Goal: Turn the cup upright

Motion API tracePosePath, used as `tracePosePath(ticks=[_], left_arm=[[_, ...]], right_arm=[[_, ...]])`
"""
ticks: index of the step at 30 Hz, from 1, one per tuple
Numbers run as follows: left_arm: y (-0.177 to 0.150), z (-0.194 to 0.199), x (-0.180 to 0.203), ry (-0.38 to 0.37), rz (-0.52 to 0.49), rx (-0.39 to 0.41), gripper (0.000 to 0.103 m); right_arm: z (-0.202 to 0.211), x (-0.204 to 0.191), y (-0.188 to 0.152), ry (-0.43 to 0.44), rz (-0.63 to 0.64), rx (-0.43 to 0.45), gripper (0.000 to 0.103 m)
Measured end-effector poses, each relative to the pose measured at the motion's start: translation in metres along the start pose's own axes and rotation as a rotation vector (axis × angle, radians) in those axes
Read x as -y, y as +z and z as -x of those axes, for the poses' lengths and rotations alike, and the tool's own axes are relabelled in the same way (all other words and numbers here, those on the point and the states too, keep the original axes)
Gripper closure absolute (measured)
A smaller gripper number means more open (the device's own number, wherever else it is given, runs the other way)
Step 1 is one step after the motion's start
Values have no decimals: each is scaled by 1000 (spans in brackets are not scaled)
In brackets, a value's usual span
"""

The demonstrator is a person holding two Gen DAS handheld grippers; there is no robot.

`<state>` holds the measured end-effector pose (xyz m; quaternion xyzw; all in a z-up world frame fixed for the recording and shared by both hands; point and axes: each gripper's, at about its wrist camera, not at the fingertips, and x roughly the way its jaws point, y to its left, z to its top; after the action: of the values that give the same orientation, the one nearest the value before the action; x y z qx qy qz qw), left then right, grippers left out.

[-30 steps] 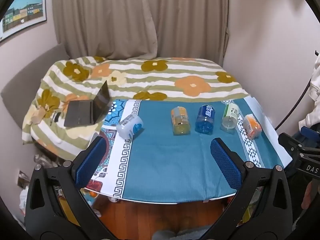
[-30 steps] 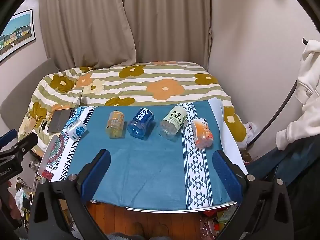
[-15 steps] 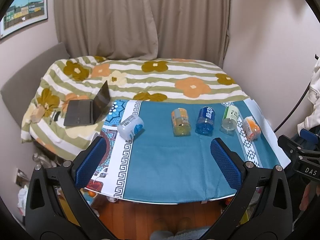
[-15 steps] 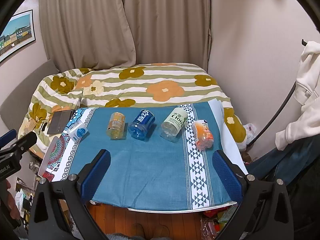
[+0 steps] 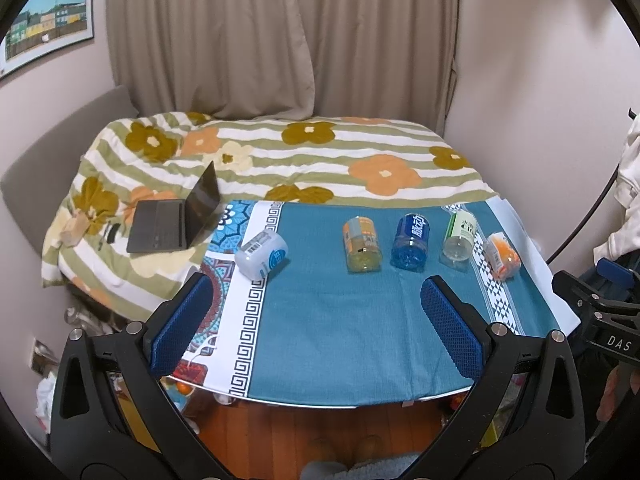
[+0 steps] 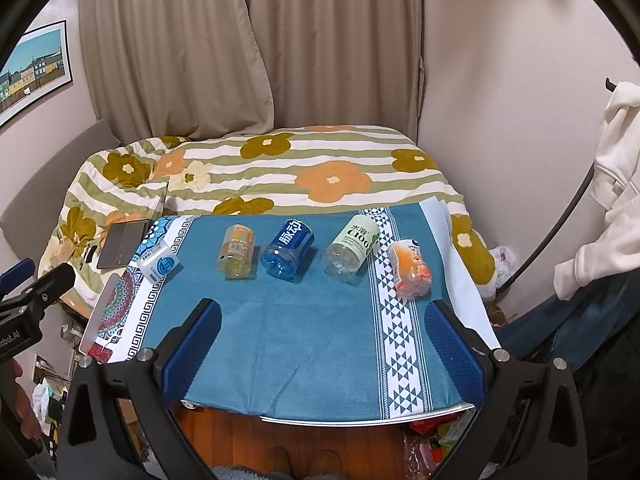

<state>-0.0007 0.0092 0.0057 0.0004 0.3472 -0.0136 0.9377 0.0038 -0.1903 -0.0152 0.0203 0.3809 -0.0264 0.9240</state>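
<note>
Beige curtains (image 5: 256, 40) hang behind a teal cloth-covered table (image 5: 328, 328). From the left wrist view, an open dark laptop (image 5: 172, 220) shows fully; the left gripper (image 5: 316, 320) gapes wide, empty, above the near edge. From the right wrist view, a white hoodie (image 6: 612, 184) appears; five cut-bottle cups lie sideways across the table's far half, the clear green-labelled plastic cup (image 6: 352, 250) reading "C100"; the right gripper (image 6: 324, 344) is spread wide.

Beyond my table's blue cloth (image 5: 340, 332) I see an open laptop (image 5: 176, 220) on a floral quilt (image 5: 320, 152), beige curtains (image 6: 248, 48), and what may be a townscape print (image 5: 48, 16).
</note>
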Motion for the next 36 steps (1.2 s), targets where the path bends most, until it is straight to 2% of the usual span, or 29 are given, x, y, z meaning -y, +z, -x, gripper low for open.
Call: tracePosePath(ticks=[36], left_arm=[[3,-1,-4,-52,-17,-12,0]], right_arm=[[-1,3,-7,-3,-11,2,1]])
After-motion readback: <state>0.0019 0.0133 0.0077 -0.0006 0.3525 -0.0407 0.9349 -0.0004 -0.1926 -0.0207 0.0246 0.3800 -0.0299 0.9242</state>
